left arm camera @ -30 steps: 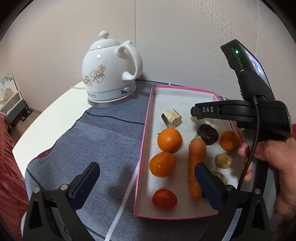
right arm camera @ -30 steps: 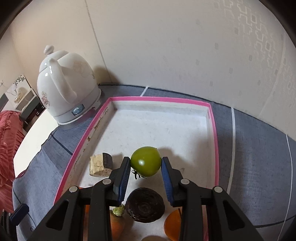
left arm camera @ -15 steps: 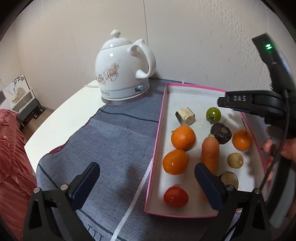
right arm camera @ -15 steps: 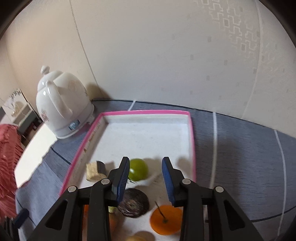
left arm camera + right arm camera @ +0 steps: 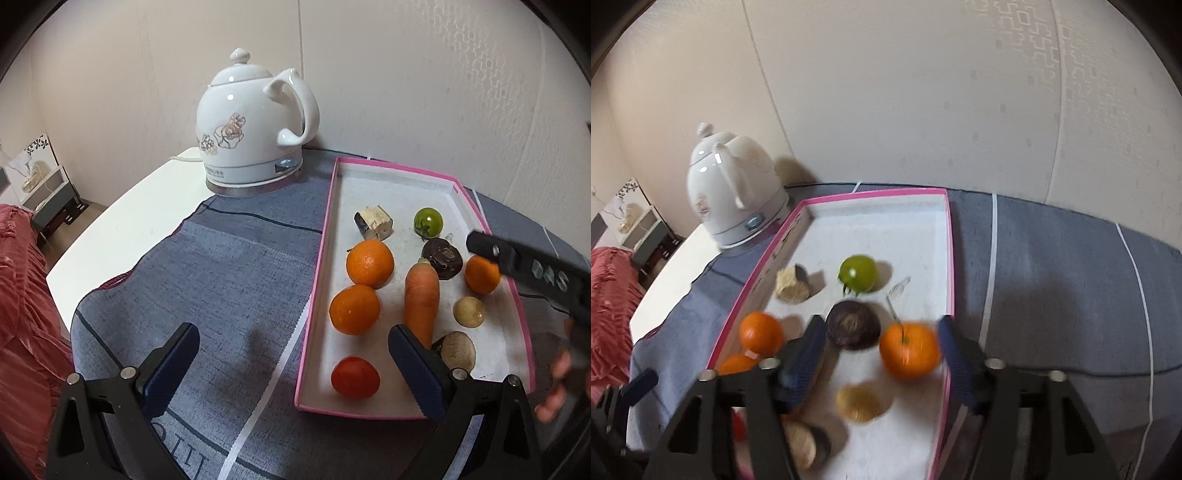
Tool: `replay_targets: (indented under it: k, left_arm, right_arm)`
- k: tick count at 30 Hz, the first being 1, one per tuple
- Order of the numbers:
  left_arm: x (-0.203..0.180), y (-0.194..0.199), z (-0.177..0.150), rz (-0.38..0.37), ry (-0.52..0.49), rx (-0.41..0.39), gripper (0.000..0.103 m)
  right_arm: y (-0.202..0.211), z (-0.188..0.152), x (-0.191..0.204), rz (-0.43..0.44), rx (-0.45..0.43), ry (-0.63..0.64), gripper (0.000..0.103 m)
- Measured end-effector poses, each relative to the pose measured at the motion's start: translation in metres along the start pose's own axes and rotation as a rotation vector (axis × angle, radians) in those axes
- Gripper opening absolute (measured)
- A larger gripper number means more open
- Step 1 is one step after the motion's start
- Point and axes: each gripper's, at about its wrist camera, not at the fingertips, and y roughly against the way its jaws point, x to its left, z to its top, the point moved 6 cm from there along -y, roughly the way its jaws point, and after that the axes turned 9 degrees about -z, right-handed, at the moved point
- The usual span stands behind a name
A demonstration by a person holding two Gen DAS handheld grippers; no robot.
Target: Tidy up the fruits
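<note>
Resting in pink tray (image 5: 947, 258): green tomato (image 5: 857, 272), set down deliberately; my right claw (image 5: 879, 354), just widened, apparently empty; left claw (image 5: 291, 365) wide, idle.

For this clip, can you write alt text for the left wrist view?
A pink-rimmed tray on a grey cloth holds three oranges, a carrot, a red tomato and a green tomato. The open left claw hovers in front; a white kettle stands behind.

The left tongs (image 5: 291, 356) point steeply downward, jaws spread wide and empty. The right tongs (image 5: 881, 345), motion-blurred, have just been opening, nothing gripped; fingers (image 5: 556, 387) hold their handle.
</note>
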Motion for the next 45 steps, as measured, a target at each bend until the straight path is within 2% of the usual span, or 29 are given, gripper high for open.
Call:
replay_targets:
  k: [6, 9, 16, 24, 36, 45]
  left_arm:
    - [0.004, 0.015, -0.004, -0.003, 0.009, -0.041, 0.103]
    - [0.009, 0.024, -0.005, -0.009, 0.030, -0.064, 0.103]
    - [0.011, 0.035, -0.009, -0.030, 0.059, -0.089, 0.103]
    - [0.004, 0.047, -0.014, 0.014, 0.007, -0.104, 0.103]
    - [0.001, 0.056, -0.016, 0.012, 0.004, -0.111, 0.103]
    - [0.004, 0.054, -0.018, 0.006, 0.019, -0.078, 0.103]
  right_arm:
    - [0.026, -0.014, -0.002, -0.012, -0.033, 0.001, 0.088]
    - [0.040, -0.026, -0.008, -0.026, -0.048, -0.013, 0.103]
    - [0.060, -0.049, -0.021, -0.117, -0.076, -0.015, 0.103]
    - [0.074, -0.055, -0.023, -0.156, -0.101, -0.009, 0.103]
    - [0.083, -0.054, -0.022, -0.172, -0.131, 0.005, 0.103]
    - [0.082, -0.055, -0.022, -0.167, -0.122, 0.006, 0.103]
